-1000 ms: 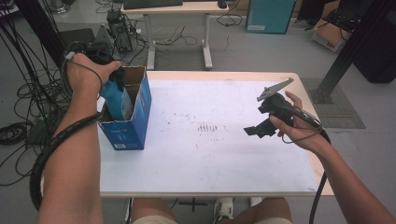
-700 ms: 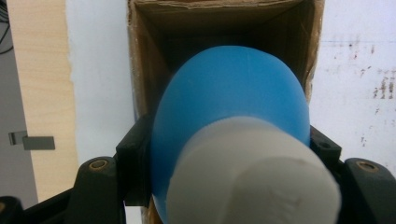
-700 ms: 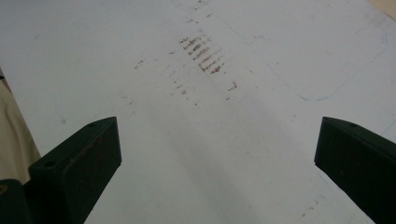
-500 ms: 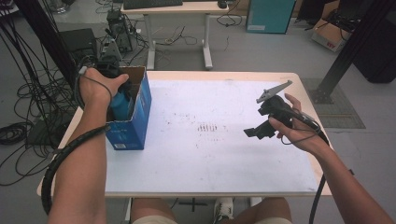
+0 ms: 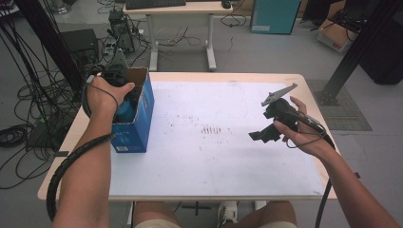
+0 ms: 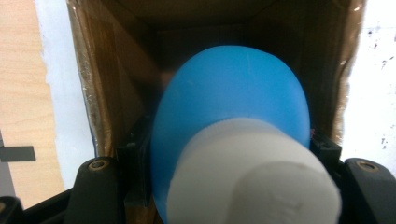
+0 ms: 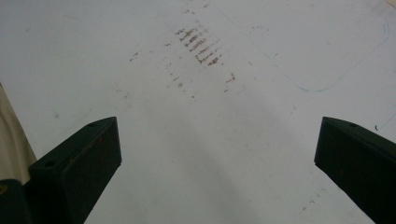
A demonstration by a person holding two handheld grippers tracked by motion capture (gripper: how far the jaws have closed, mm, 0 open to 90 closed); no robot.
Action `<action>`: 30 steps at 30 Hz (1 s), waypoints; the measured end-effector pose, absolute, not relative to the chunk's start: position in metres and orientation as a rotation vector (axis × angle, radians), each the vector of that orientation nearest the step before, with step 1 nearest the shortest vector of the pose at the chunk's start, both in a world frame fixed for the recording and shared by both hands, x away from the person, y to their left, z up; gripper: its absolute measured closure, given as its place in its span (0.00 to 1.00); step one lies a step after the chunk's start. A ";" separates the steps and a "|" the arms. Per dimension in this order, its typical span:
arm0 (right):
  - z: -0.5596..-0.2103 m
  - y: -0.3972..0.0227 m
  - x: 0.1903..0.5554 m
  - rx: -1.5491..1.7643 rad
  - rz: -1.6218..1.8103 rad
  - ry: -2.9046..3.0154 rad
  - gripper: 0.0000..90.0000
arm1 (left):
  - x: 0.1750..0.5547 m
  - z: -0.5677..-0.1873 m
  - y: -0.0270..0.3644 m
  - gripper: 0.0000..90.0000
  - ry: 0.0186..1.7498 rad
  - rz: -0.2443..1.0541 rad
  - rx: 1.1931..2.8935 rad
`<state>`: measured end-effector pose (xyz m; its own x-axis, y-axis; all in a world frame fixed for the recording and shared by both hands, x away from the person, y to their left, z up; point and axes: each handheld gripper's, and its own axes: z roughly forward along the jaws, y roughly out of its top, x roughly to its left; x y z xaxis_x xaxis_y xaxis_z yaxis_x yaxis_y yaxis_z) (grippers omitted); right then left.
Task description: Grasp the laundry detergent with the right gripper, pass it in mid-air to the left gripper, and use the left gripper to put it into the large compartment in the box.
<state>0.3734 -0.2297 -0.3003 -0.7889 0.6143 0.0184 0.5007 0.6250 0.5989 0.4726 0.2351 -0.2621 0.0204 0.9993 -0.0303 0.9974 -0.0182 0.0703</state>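
At left of the high view, the left tongs (image 5: pixel 124 102) sit inside the blue box (image 5: pixel 138 128); lower squarely. In the left gripper view they clamp the blue bottle (image 6: pixel 233 121); release only once seated. In the right gripper view, the right tongs (image 7: pixel 217 163) gape above the tabletop (image 7: pixel 210 84).

The box (image 5: pixel 135 123) stands on the table (image 5: pixel 214 171) at the left of the frame. The left gripper (image 5: pixel 124 102) reaches down into its open top, with the bottle (image 6: pixel 229 135) between its jaws inside the box. At right, well apart, the right gripper (image 5: pixel 260 136) hangs above the table's bare surface.
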 end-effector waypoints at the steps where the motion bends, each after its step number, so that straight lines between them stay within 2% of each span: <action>1: -0.300 -0.230 0.373 0.929 0.890 2.660 0.00 | 0.472 -0.264 0.235 0.40 2.151 0.041 2.195; 30: -0.300 -0.234 0.376 0.917 0.837 2.664 0.00 | 0.475 -0.273 0.235 0.40 2.116 0.068 2.223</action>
<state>0.3757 -0.2336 -0.3000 -0.7870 0.6169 -0.0067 0.5023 0.6471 0.5736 0.4754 0.2350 -0.2732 0.0503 0.9986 -0.0172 0.9954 -0.0487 0.0827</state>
